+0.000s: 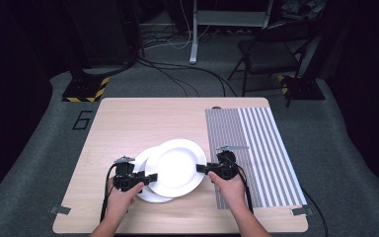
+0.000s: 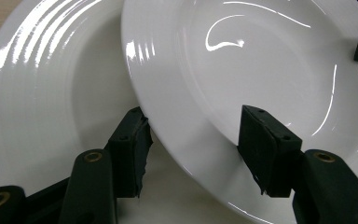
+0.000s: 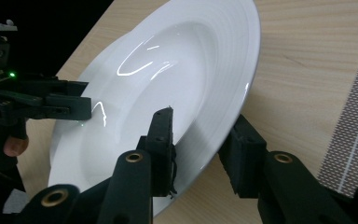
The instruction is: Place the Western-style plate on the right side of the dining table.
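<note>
1. The left gripper [image 1: 145, 178] is seen at the lower centre-left of the high view, its jaws straddling the near-left rim of the upper white plate [image 1: 176, 168]; in the left gripper view the left gripper [image 2: 193, 140] has one jaw under that rim and one over it, and whether the pads press cannot be told.
2. The right gripper [image 1: 203, 169] is set on the opposite rim; in the right gripper view the right gripper [image 3: 200, 140] has its jaws to either side of the rim.
3. The upper white plate [image 3: 168, 93] is shown tilted above the wooden table [image 3: 303, 56].
4. A lower white plate [image 1: 145, 160] is partly covered, lower left of centre.
5. A striped mat [image 1: 256, 148] is laid at the right.
</note>
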Available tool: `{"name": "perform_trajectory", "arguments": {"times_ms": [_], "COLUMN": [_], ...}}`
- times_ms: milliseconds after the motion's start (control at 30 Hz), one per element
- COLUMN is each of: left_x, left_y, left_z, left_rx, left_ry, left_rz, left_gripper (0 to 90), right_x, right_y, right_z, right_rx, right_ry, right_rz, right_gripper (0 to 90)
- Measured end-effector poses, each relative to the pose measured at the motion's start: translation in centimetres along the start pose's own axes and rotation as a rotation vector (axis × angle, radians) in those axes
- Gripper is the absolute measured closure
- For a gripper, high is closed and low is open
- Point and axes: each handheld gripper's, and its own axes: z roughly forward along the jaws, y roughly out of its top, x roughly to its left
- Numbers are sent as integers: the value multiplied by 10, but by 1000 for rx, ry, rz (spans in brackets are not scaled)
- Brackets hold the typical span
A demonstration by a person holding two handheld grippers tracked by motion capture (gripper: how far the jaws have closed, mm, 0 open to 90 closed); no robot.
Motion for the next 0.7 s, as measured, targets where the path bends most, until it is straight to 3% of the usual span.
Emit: {"name": "perform_trajectory", "arguments": {"times_ms": [333, 600, 700], "left_x": [-1, -2, -3], "left_y": [1, 2, 3], "left_z": [-2, -2, -4], "left_rx": [-15, -24, -20], "left_ry": [9, 15, 19], "left_rz": [4, -3, 5], "left_gripper": [460, 471, 479], "right_x": [13, 15, 17], "right_y": [4, 5, 4], "right_z": [-2, -8, -9], "right_rx": [49, 57, 69], "right_ry": [-93, -116, -124], "right_rz": [-105, -125, -105], "right_gripper": [564, 562, 559]}}
